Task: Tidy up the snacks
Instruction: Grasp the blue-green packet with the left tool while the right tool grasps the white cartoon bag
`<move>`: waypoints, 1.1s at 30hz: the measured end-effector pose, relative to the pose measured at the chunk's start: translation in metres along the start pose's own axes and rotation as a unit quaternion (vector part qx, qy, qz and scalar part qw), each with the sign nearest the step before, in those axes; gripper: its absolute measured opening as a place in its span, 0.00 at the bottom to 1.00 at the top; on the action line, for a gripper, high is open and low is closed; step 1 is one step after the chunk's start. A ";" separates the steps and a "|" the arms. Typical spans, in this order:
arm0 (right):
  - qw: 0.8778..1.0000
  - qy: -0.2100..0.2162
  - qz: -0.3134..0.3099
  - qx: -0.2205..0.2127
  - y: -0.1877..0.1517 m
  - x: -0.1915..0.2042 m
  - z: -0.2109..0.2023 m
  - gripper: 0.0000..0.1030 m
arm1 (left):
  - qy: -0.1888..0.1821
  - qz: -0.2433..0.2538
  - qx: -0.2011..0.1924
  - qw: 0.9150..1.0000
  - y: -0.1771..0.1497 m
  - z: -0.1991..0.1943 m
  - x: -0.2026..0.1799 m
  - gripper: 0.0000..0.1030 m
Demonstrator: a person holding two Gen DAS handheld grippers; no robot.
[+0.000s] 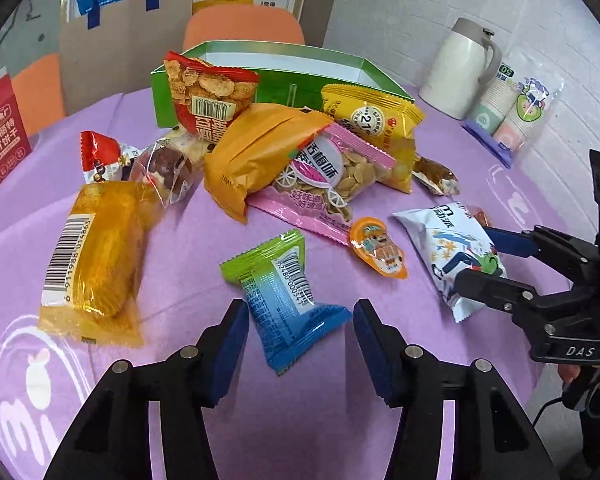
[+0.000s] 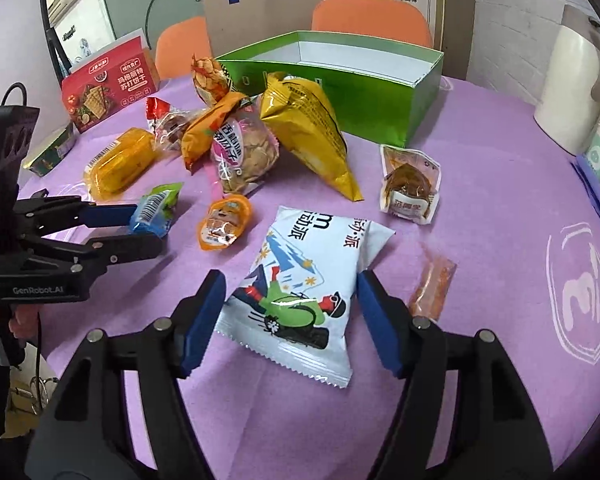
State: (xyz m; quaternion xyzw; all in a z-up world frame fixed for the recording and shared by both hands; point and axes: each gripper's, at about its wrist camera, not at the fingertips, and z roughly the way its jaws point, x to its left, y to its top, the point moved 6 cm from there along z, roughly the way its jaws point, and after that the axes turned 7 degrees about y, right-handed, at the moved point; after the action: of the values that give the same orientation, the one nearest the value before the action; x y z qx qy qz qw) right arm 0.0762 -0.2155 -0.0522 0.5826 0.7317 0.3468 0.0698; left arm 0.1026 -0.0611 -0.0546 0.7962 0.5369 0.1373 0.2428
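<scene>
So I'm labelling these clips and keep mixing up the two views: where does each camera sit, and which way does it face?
Left wrist: on the left hand-held gripper, looking forward over the green-blue packet toward the green box; its own fingers show.
Right wrist: on the right hand-held gripper, facing the white packet; its own fingers show.
Shared: each sees the other gripper, the box and the snack pile.

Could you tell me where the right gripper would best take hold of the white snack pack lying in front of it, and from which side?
Probably across its puffy middle. The white snack pack lies flat on the purple tablecloth, its long axis running away from the right gripper, whose open jaws already stand on either long edge. Coming straight down from above and closing on those edges avoids the thin crimped end seams and the small orange sachet beside it.
</scene>
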 end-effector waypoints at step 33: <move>0.992 0.015 0.015 -0.121 0.093 -0.008 -0.073 0.52 | -0.010 0.009 -0.123 0.992 0.107 -0.089 -0.024 0.23</move>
State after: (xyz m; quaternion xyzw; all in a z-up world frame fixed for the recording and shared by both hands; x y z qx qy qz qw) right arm 0.1167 -0.2467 0.0552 0.5753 0.6766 0.4425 0.1240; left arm 0.1351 -0.0941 0.0789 0.7663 0.5066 0.1960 0.3431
